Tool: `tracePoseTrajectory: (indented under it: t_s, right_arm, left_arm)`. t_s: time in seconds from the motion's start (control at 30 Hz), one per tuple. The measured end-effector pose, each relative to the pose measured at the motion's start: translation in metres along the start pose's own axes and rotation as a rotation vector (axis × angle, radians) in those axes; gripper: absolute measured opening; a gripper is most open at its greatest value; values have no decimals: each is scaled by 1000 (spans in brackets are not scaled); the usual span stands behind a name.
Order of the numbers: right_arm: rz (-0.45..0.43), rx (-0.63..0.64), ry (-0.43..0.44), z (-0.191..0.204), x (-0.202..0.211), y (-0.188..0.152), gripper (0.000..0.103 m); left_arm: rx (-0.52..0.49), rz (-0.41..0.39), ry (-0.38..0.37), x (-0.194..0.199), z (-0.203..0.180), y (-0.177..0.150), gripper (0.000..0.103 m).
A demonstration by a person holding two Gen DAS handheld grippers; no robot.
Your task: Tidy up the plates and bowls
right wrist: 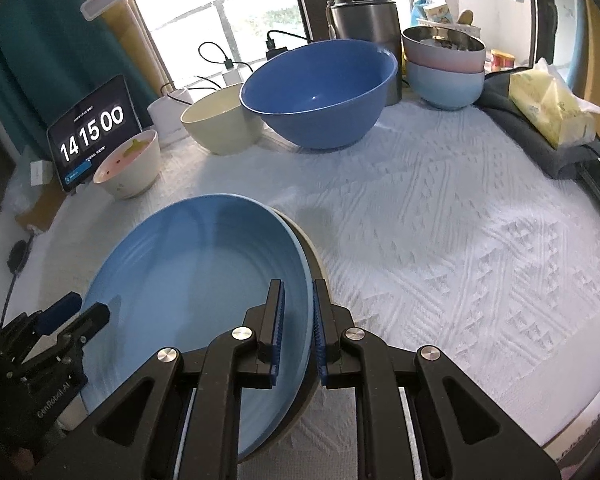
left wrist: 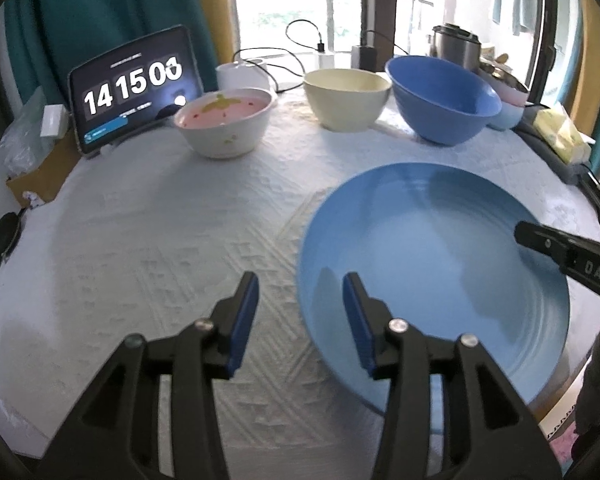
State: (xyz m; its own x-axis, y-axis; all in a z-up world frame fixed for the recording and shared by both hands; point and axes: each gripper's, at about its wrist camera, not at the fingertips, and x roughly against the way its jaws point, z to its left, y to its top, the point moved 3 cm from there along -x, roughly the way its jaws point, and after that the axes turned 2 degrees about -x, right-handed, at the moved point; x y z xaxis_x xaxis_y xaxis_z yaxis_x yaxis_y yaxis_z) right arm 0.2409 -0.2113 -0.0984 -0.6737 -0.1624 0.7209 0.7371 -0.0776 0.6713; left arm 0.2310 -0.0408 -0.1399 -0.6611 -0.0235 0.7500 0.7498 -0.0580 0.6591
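A light blue plate lies near the table's front, on top of a cream plate whose edge shows beneath it. My right gripper is shut on the blue plate's right rim, one finger inside and one outside; it shows in the left wrist view. My left gripper is open and empty, straddling the plate's left rim just above it; it shows in the right wrist view. At the back stand a white strawberry bowl, a cream bowl and a large blue bowl.
A tablet clock stands back left. Stacked pink and light blue bowls holding a steel bowl, a steel pot and a yellow tissue pack sit back right. Cables and chargers lie by the window. White textured cloth covers the table.
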Motion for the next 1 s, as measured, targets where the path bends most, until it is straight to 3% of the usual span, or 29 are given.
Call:
tracePoseTrajectory:
  t_s: [0.2, 0.37, 0.43, 0.53, 1.0]
  right_arm:
    - [10, 33, 9, 6, 1, 1, 28]
    - [-31, 116, -49, 15, 8, 1, 29]
    - [-64, 143, -88, 16, 12, 2, 43]
    - [-94, 156, -86, 16, 21, 3, 48]
    - [23, 59, -8, 0, -5, -2, 49]
  left_arm:
    - [23, 15, 10, -1, 6, 0, 45]
    - [26, 24, 4, -4, 5, 1, 45]
    - [21, 24, 1, -4, 4, 2, 45]
    - [12, 27, -2, -3, 2, 2, 45]
    - [25, 63, -22, -18, 0, 1, 45]
